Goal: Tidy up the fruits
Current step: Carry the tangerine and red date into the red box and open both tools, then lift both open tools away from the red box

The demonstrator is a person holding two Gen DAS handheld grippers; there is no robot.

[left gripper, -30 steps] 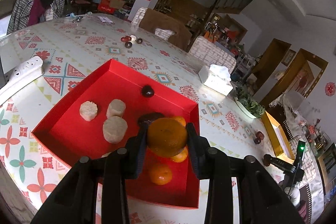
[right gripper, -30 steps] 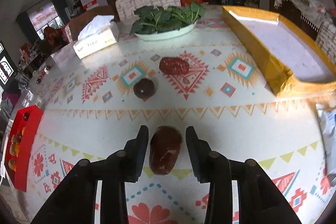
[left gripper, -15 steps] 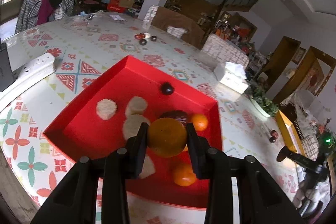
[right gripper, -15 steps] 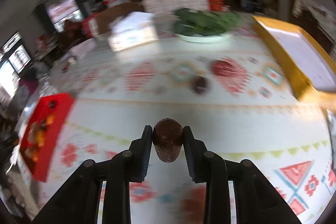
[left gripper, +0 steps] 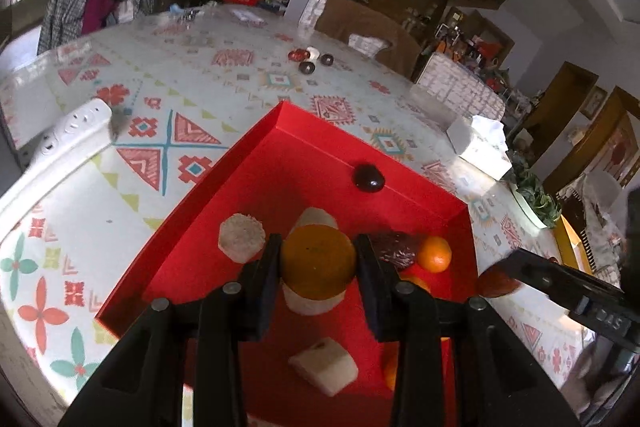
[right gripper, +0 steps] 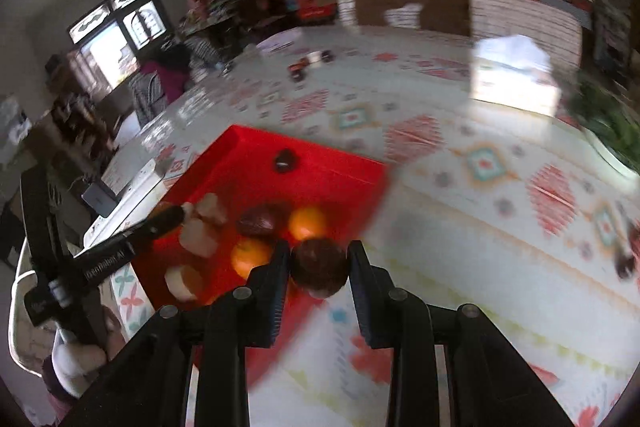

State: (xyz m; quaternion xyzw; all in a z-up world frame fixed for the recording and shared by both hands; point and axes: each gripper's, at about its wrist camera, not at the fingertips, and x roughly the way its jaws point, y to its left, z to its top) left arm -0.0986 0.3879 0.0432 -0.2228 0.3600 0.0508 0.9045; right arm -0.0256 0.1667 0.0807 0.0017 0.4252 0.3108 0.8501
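Observation:
My left gripper (left gripper: 318, 261) is shut on an orange (left gripper: 318, 263) and holds it above the red tray (left gripper: 256, 155). The tray holds several pale round pieces (left gripper: 241, 237), other oranges (left gripper: 434, 254), a dark red date (left gripper: 396, 251) and a dark round fruit (left gripper: 368, 178). My right gripper (right gripper: 319, 263) is shut on a dark red date (right gripper: 319, 265) and hovers over the near right edge of the red tray (right gripper: 340, 167). The right gripper and its date also show at the right of the left wrist view (left gripper: 496, 281).
A white power strip (left gripper: 52, 155) lies left of the tray. A tissue box (left gripper: 478, 143) and a plate of greens (left gripper: 532, 195) stand beyond it. Small dark fruits (left gripper: 308, 61) lie far back on the patterned tablecloth (left gripper: 160, 95).
My right gripper has lifted the date off the table and carried it left to the red tray. My left gripper has moved further over the tray with the orange.

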